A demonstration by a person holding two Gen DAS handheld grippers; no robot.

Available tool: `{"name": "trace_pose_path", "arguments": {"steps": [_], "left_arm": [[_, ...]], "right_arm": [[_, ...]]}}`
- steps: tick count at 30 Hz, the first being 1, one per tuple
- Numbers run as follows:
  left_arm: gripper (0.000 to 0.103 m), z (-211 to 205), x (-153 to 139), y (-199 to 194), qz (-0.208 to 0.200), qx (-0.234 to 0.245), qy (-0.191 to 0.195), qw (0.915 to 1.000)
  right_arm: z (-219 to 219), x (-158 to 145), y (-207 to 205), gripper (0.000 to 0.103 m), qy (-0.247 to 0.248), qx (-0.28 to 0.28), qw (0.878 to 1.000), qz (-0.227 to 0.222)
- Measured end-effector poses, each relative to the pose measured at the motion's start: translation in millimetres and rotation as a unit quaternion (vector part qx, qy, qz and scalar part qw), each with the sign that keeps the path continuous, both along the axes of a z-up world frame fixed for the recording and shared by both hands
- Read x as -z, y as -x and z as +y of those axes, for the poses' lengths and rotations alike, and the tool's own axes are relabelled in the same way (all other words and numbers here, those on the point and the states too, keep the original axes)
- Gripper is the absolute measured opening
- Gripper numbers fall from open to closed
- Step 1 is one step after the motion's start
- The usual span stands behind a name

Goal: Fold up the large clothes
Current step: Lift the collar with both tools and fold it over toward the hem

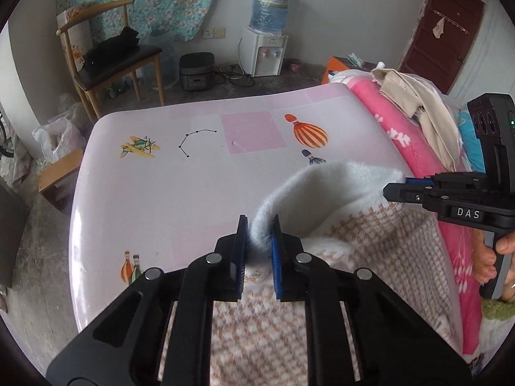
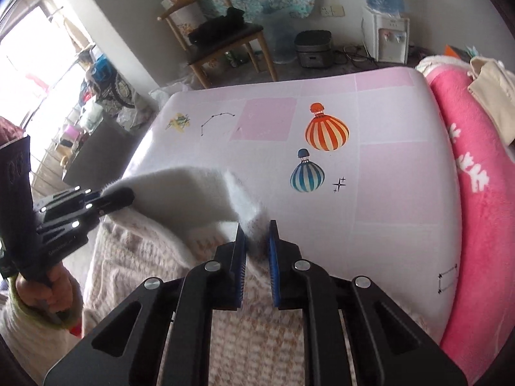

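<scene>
Clamped in both my left gripper [image 1: 260, 251] and right gripper [image 2: 257, 251], the fleecy houndstooth garment's [image 1: 370, 251] hem is lifted mid-bed [image 1: 145, 199]; folding has barely begun.

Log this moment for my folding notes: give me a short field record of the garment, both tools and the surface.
garment: checked fleece garment, white lining turned up along its far edge
left tool: shut on that edge
right tool: shut on the same edge, further right
surface: pink bedsheet with balloon prints
beside it: pink blanket, at the bed's right side
</scene>
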State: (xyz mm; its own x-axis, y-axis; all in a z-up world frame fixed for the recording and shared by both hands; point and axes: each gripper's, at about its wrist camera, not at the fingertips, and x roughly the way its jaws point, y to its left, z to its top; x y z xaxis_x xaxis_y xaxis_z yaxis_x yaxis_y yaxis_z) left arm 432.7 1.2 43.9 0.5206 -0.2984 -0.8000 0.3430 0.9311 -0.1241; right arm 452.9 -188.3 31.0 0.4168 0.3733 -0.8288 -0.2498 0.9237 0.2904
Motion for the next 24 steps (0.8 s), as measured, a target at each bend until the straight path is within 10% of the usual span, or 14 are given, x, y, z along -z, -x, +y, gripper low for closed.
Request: {"name": "trace_pose_path", "arguments": {"steps": [8, 16, 24], "left_arm": [[0.013, 8, 35, 89, -0.006, 0.026, -0.043, 0.9987], [0.015, 14, 55, 101, -0.010, 0.020, -0.048, 0.9986], [0.029, 27, 53, 113, 0.012, 0.004, -0.049, 0.9987]], "right_arm": [[14, 21, 110, 0.027, 0.098, -0.079, 0.992, -0.029], [-7, -41, 95, 0.046, -0.105, -0.048, 0.992, -0.051], [37, 49, 46, 0.030, -0.112, -0.022, 0.990, 0.083]]}}
